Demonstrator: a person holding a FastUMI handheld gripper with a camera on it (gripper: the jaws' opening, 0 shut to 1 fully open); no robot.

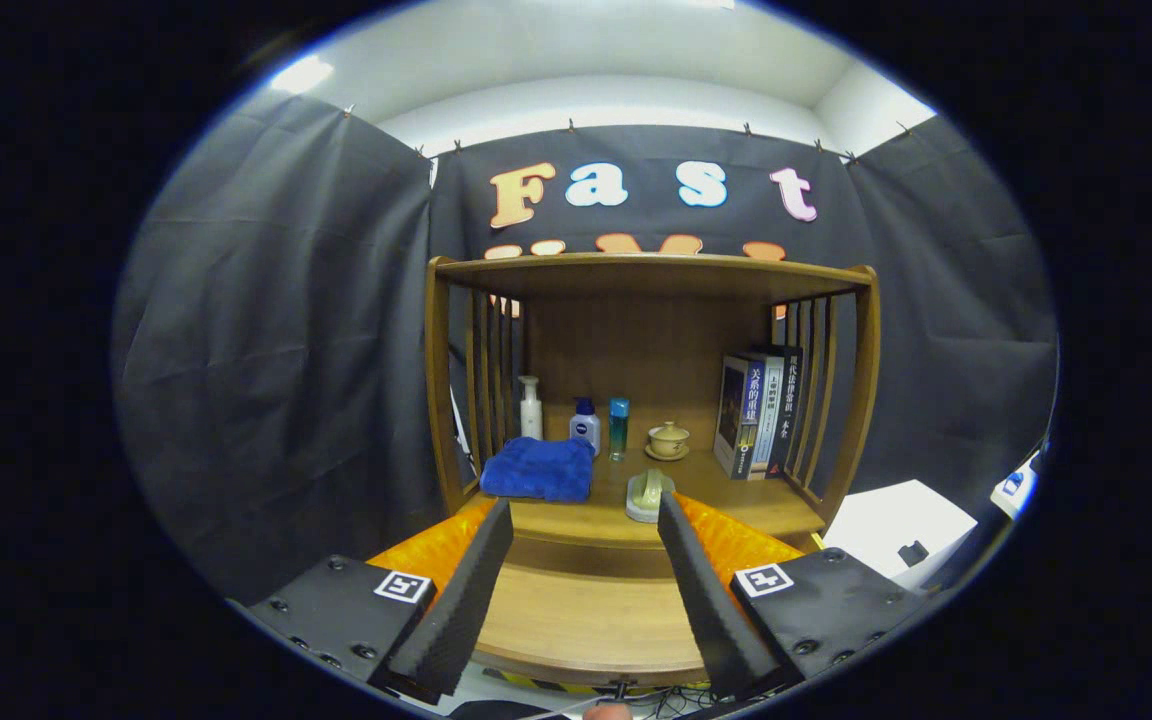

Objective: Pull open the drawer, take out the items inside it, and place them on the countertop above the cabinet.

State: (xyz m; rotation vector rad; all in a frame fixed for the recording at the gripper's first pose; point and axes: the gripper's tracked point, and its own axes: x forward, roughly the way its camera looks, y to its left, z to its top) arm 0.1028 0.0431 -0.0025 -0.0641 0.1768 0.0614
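Observation:
The wooden cabinet's countertop [736,500] lies just ahead of my fingers. On it rest a folded blue towel [536,468] and a pale green handled item [648,495], the latter close to my right fingertip. Below the countertop's front edge the drawer [586,615] stands pulled out, and its bare wooden floor shows between my fingers. My gripper [584,505] is open above the drawer with nothing between its fingers.
At the back of the countertop stand a white bottle [531,407], a white-and-blue bottle [585,424], a teal bottle [618,428] and a lidded tea cup [668,439]. Books [761,410] lean against the slatted right side. A white surface [901,520] lies right of the cabinet.

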